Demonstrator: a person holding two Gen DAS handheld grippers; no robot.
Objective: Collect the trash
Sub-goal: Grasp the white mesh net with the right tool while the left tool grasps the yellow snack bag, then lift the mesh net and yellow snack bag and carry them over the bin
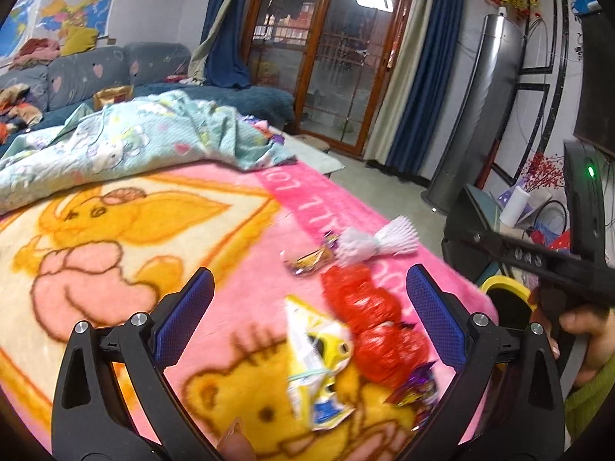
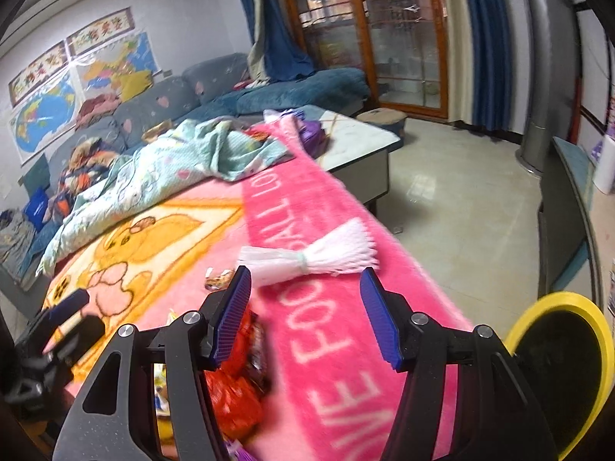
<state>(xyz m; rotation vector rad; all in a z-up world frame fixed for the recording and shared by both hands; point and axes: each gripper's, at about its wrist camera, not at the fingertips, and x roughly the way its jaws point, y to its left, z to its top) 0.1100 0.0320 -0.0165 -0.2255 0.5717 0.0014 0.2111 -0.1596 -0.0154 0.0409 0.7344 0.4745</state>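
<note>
Trash lies on a pink cartoon blanket (image 1: pixel 115 230). A yellow-white snack packet (image 1: pixel 317 361) and a crumpled red plastic bag (image 1: pixel 373 319) lie between the open fingers of my left gripper (image 1: pixel 309 292). A purple wrapper (image 1: pixel 417 388) lies by the red bag. A small candy wrapper (image 1: pixel 311 259) and a white foam net sleeve (image 1: pixel 378 242) lie farther off. My right gripper (image 2: pixel 305 288) is open and empty above the blanket, just short of the white net sleeve (image 2: pixel 311 255). The red bag (image 2: pixel 234 392) is under its left finger. A yellow-rimmed black bin (image 2: pixel 565 361) stands at lower right.
A crumpled light-blue quilt (image 1: pixel 127 142) covers the far part of the blanket. A low table (image 2: pixel 361 138) stands beyond it, a blue sofa (image 1: pixel 115 73) behind. Bare tiled floor (image 2: pixel 461 199) lies to the right, with a tall grey cylinder (image 1: pixel 480 115) and a cabinet (image 2: pixel 569 207).
</note>
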